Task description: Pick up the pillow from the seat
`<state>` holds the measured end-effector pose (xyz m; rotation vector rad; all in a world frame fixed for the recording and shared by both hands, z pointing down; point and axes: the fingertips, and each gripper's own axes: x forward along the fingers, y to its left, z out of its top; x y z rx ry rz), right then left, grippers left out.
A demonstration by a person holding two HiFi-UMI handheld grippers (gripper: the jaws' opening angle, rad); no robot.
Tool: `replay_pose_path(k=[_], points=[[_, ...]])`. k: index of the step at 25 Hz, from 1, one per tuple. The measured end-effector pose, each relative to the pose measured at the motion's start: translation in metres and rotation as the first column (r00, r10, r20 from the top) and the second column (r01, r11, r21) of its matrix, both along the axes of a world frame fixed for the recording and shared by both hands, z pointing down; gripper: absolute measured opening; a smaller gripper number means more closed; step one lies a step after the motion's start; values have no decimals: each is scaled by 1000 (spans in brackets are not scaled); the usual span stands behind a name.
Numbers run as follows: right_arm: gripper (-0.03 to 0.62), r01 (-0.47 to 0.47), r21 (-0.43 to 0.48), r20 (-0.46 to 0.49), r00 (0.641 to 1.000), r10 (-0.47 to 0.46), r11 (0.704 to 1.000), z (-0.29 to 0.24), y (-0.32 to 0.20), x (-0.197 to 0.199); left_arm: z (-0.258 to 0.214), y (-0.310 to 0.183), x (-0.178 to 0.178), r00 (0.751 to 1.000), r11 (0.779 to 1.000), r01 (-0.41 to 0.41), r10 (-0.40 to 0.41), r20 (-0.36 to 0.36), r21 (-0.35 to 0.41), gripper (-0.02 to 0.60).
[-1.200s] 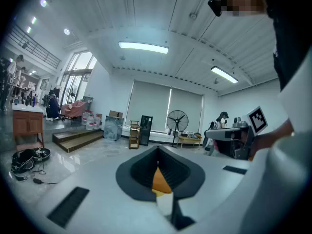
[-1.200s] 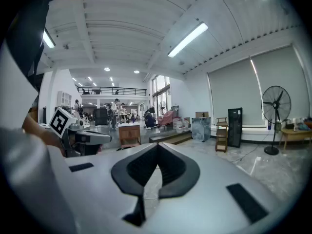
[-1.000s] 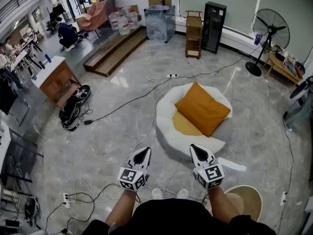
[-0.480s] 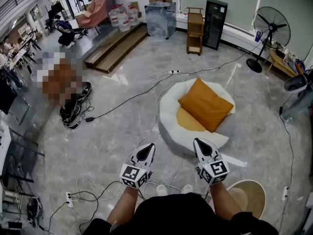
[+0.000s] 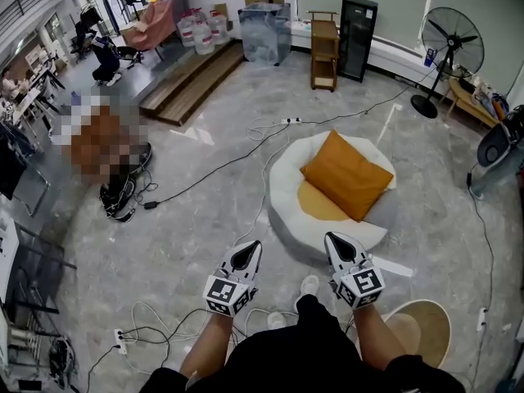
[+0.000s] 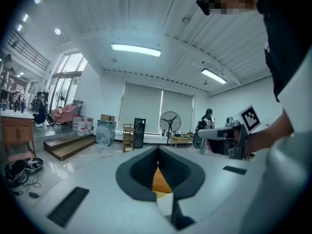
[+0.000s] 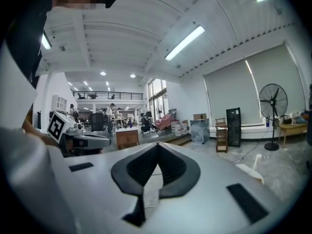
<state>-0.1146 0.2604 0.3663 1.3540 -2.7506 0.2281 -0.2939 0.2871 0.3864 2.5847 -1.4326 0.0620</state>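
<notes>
Both tongs are closed and empty. The left gripper (image 5: 244,255) and the right gripper (image 5: 340,248) are smooth grey shells with matte black jaws that meet at the tips, and each carries a cube of square markers at its back. Nothing is clamped in either one, as each gripper's own view confirms (image 6: 157,152) (image 7: 157,149).

The pillow (image 5: 345,174) is a plump square of plain orange cloth with soft, rounded corners. It lies corner-wise on the seat (image 5: 282,182), ahead of the right gripper and apart from both. The seat is a low, round, white bowl with puffy, faceted sides. Inside it lies a flatter yellow-orange pad (image 5: 315,205) — the pillow covers most of that pad and the far-right rim.

From the left gripper view, a narrow orange wedge (image 6: 160,178) shows through the slot under the closed tips. Whether it is pillow or pad cannot be told.

The floor (image 5: 205,219) is glossy grey stone with pale veins, crossed by thin black and white cables (image 5: 214,167). A standing fan (image 5: 452,47) with a round wire cage stands at the far right. A round tan object (image 5: 426,327) at the lower right is partly hidden by the person's arm — its nature is unclear.
</notes>
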Motion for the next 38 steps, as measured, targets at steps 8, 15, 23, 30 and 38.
replay_pose_path(k=[8, 15, 23, 30, 38], points=[[6, -7, -8, -5, 1000, 7, 1000, 11, -55, 17, 7, -58, 4, 999, 999, 23, -22, 41, -32, 11], [6, -39, -9, 2, 999, 39, 999, 16, -115, 41, 9, -120, 25, 998, 999, -9, 11, 55, -43, 12], [6, -34, 60, -30, 999, 36, 998, 3, -192, 80, 18, -191, 56, 996, 996, 13, -5, 84, -90, 12], [6, -24, 28, -5, 1000, 24, 999, 9, -227, 99, 16, -238, 79, 997, 996, 17, -10, 82, -84, 12], [6, -122, 40, 69, 991, 119, 992, -6, -292, 140, 13, -282, 106, 998, 998, -6, 10, 59, -65, 12]])
